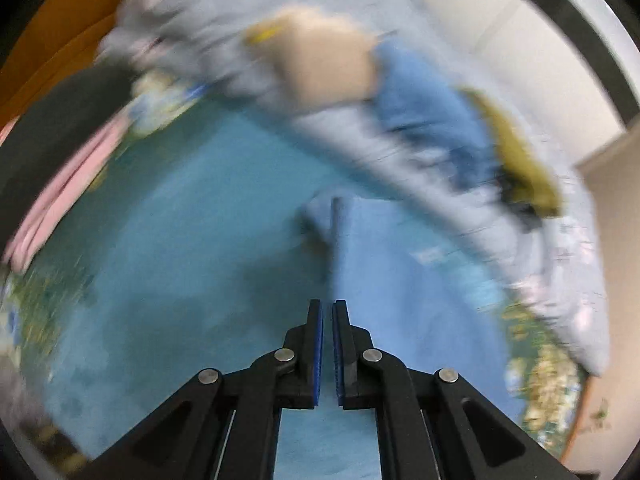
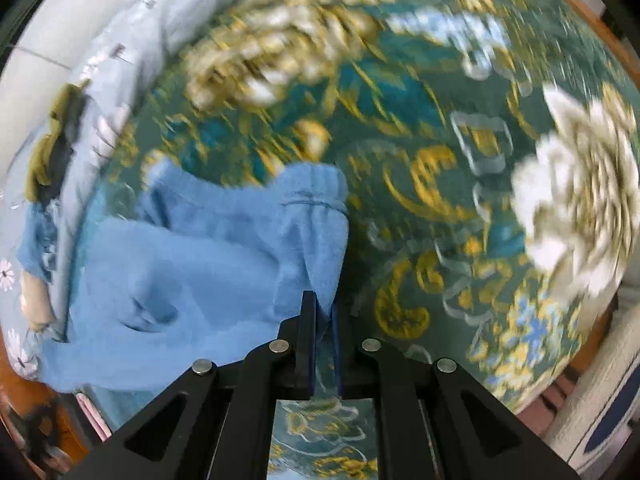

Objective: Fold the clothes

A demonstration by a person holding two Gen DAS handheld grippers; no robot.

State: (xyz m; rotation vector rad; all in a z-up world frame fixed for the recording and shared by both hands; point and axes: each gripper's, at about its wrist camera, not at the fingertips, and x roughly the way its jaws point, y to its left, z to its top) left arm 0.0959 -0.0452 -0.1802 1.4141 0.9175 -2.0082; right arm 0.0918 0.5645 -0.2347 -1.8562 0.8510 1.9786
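A light blue garment (image 2: 192, 256) lies on a bed with a green floral cover (image 2: 440, 184). My right gripper (image 2: 325, 308) is shut on the garment's hemmed edge and holds it above the cover. In the left wrist view the same blue garment (image 1: 208, 240) fills the middle, with a fold line (image 1: 335, 240) running ahead. My left gripper (image 1: 327, 308) hovers over it, jaws nearly closed with a thin gap; I see no cloth between them. Both views are motion-blurred.
A pile of clothes lies along the bed's far side: pale grey fabric (image 1: 224, 28), a tan piece (image 1: 324, 64), a darker blue piece (image 1: 424, 108) and an olive piece (image 1: 520, 160). A pink striped item (image 1: 60, 192) sits at the left. A white wall (image 1: 500, 32) stands behind.
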